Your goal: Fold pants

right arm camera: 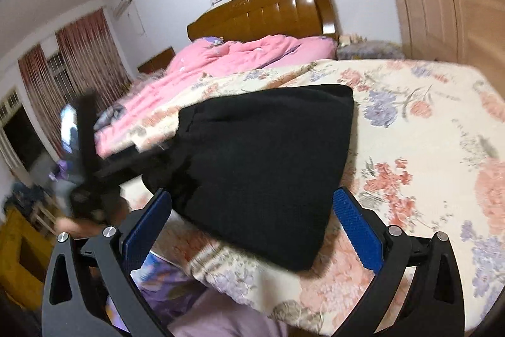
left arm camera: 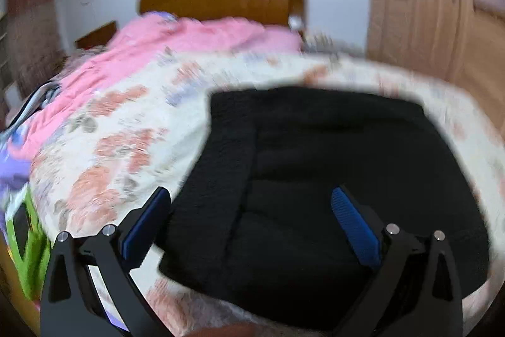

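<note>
Pants (right arm camera: 265,160) lay as a compact black bundle on the floral bedspread (right arm camera: 426,128), just ahead of your right gripper (right arm camera: 252,217) and between its spread, empty jaws, while your left gripper (left arm camera: 251,217) hovered over the same cloth, jaws equally wide apart and holding nothing. Judging by how neat the bundle looked, you were near the end, so the step called for lowering both grippers gently, pressing the top layer flat and squaring its edges rather than pinching and dragging it. The left view was blurred, so seams were unclear.
</note>
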Demonstrator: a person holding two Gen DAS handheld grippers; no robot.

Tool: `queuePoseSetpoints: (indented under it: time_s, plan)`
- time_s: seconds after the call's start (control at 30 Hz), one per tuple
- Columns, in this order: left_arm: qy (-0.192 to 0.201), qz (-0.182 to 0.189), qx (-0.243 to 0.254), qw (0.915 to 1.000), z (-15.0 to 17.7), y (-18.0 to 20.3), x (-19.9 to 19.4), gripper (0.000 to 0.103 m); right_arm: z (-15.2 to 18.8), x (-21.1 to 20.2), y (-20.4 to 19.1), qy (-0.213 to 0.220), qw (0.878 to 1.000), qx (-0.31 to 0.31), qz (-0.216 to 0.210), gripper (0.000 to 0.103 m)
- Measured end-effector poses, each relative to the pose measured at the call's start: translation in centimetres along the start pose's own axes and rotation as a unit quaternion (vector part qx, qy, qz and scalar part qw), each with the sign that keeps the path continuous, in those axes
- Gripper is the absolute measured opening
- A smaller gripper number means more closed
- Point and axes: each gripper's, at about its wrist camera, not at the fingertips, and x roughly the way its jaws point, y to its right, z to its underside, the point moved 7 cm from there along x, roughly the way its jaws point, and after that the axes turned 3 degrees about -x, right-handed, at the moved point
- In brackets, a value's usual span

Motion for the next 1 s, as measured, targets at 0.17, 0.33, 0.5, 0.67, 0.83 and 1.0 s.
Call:
queuePoseSetpoints:
  time_s: [0.17,0.33,0.5,0.67,0.83,1.0]
  plan:
    - [0.048,0.018,0.026,0.9983,0.5,1.5,-4.8,0.102,1.6,0.5,-0.5,-0.021,0.999,-0.016,0.045,0.099]
    - [0.046,0.019,0.066,0.9966,3.7,3.5,-7.2,0.102,2.4,0.7,0.3,-0.03,0.997,-0.011,0.076,0.099]
    - [0.029,0.009,0.049,0.9983,6.2,3.9,-7.7,0.102,2.6,0.1,1.5,-0.018,0.994,-0.011,0.109,0.099]
    - [0.027,0.011,0.038,0.9988,6.7,3.7,-8.1,0.102,2.6,-0.3,1.6,-0.005,0.993,-0.019,0.118,0.099]
    - [0.032,0.006,0.029,0.999,6.4,3.2,-8.4,0.102,2.6,-0.2,1.4,-0.008,0.993,-0.027,0.116,0.099]
    - [0.032,0.006,0.031,0.999,6.3,3.2,-8.3,0.102,2.6,-0.2,1.0,-0.007,0.992,-0.035,0.118,0.099]
